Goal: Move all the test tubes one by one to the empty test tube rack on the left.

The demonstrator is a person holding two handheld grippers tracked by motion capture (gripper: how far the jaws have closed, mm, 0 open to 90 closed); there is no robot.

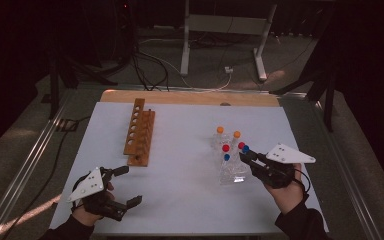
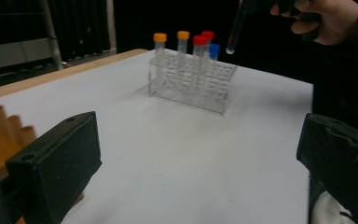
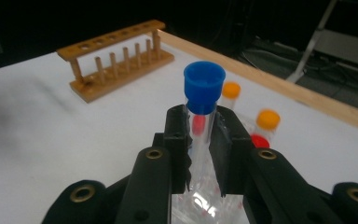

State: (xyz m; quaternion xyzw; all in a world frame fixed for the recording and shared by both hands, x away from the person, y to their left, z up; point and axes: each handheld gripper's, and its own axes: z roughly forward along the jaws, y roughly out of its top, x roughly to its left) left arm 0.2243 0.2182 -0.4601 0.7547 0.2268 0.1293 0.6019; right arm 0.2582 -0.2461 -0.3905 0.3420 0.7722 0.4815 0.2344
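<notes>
Blue-capped, the test tube (image 3: 201,116) stands upright between the jaws of the right gripper (image 3: 200,140), which are closed tight on its clear wall just below the cap. In the left gripper view the tube hangs above the far right end of the clear plastic rack (image 2: 193,84), clear of it. The rack carries orange-, red- and blue-capped tubes. The left gripper (image 1: 125,186) sits well left of the rack on the white bench (image 1: 180,165), its jaws wide apart and holding nothing. The wooden rack (image 1: 140,132) lies far left of the clear one.
</notes>
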